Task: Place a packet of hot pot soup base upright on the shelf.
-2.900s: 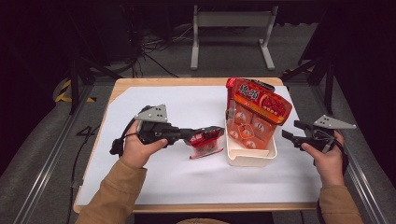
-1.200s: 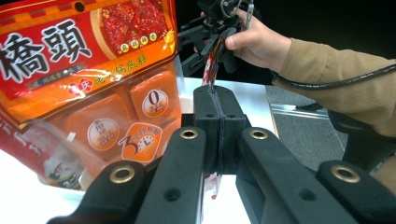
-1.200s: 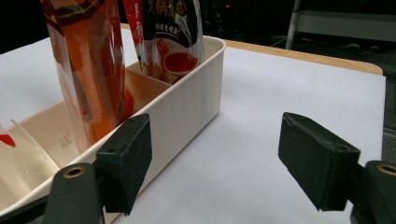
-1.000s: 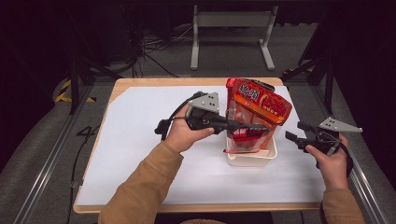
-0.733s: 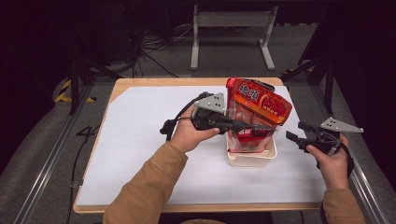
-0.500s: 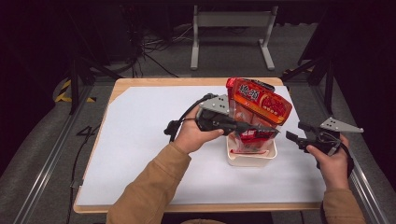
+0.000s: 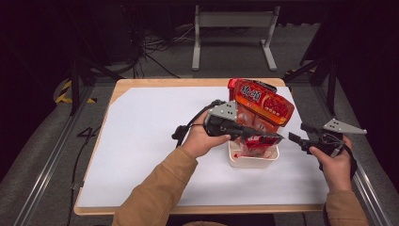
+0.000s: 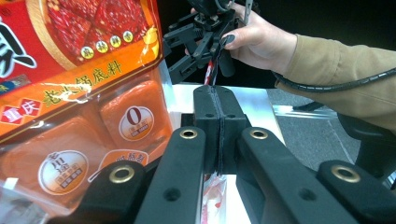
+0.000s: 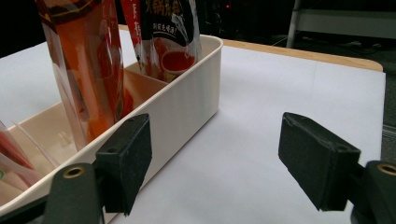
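Your left gripper (image 7: 277,138) has carried the small red sachet (image 7: 256,140) across the white sheet, from the middle of the frame to a spot right over the white bin (image 7: 253,161) at centre right, and in the last moments it has sunk lower toward the near compartment. In the left gripper view the two black jaws press flat together with only a thin clear-and-red edge of the sachet (image 8: 212,196) showing between and below them, so the grip is clamped on that packet.

The big orange pouch (image 7: 263,101) stands in the bin just behind your gripper, leaning toward the upper right of the high view; in the left gripper view the pouch (image 8: 79,93) takes up the left half, very close beside the jaws.

Your right gripper (image 7: 295,133) hovers at the right edge of the sheet, near the bin but not touching it. In the right gripper view its jaws stand wide apart with nothing between them, and the bin wall (image 9: 187,102) runs along the left.

By my reading, the carry is nearly over: the sachet hangs above its slot, and what remains is to lower it in beside the pouch and let go. Whether it already touches the bin floor I cannot tell.
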